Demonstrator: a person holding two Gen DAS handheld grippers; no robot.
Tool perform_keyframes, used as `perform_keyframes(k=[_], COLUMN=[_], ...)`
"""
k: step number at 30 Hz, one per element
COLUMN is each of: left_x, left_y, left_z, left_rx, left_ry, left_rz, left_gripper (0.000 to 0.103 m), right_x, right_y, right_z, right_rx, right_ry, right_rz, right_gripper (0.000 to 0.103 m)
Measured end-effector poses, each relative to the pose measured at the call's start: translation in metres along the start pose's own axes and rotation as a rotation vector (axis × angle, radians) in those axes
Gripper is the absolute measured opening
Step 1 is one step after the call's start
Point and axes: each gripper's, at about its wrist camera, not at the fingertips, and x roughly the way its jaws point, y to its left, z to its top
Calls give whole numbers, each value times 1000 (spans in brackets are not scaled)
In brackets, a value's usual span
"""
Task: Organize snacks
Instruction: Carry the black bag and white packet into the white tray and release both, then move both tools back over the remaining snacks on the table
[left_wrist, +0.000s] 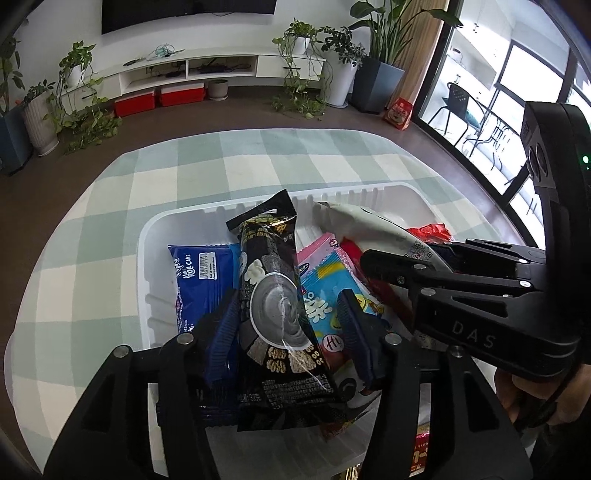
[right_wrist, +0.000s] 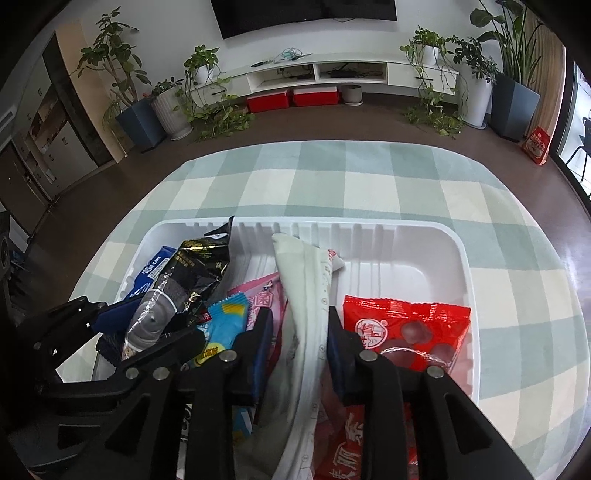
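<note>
Both pairs of fingers stand spread over the shallow white plastic tray (right_wrist: 436, 236) on our checked green-and-cream desk (right_wrist: 369, 177). Our left gripper (left_wrist: 288, 325) straddles the tall black foil packet with the grey bowl picture (left_wrist: 275, 295); the blue pads sit apart from its sides, so we judge it released, not pinched. Our right gripper (right_wrist: 297, 343) straddles the long cream-white packet (right_wrist: 306, 295), and there too a gap shows beside each pad.

Every snack lies inside the tray: a dark blue mini roll cake pack (left_wrist: 201, 273) at the left, a pink-and-light-blue packet (left_wrist: 325, 280) between the two grippers, and a red bag with round sweets (right_wrist: 406, 332) on the right, with bare tray floor beyond it.

We see two risks. The black packet leans upright against its neighbours and may topple or slide over the rim once our left fingers withdraw. Our two grippers also sit close together, so pulling either back carelessly could snag a wrapper edge and drag it out, or knock the other gripper.
</note>
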Motion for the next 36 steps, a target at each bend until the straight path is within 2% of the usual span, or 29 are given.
perform_keyframes(k=[5,7,9,11,15,18,23,28,32,36], left_x=[-13,-19,-26,-35,-57,-75,-114,-150,-172,-186], left_y=[-1,-1,-1,0,4,3,-3,-16,-25,-30], left_z=[-2,-4,-7,-10,-17,-26,-45,-75,-107,-145], left_rx=[-15,-20,-23,-32,-57,-58,-39,12,22,-9], left_ry=[-22,-28,-34,-47,-84,-105,-163,-222,-238,-238], left_rz=[-3,1,1,10,14,21,41,81,77,40], left_gripper=[63,70,76,76,93,102,103,103,103,103], right_x=[-12,-18,-24,-31,-49,-65,-93,-125,-155,-183], right_y=[0,1,1,2,1,-1,-5,-12,-20,-25], right_z=[-1,0,0,0,-2,-5,-16,-39,-66,-106], right_rx=[-2,-5,-4,-2,4,13,32,44,66,80], right_ry=[-23,-34,-44,-57,-90,-124,-172,-206,-246,-275], right_rz=[-4,-1,2,6,4,13,52,75,93,102], right_gripper=[42,46,54,59,74,80,88,89,93,95])
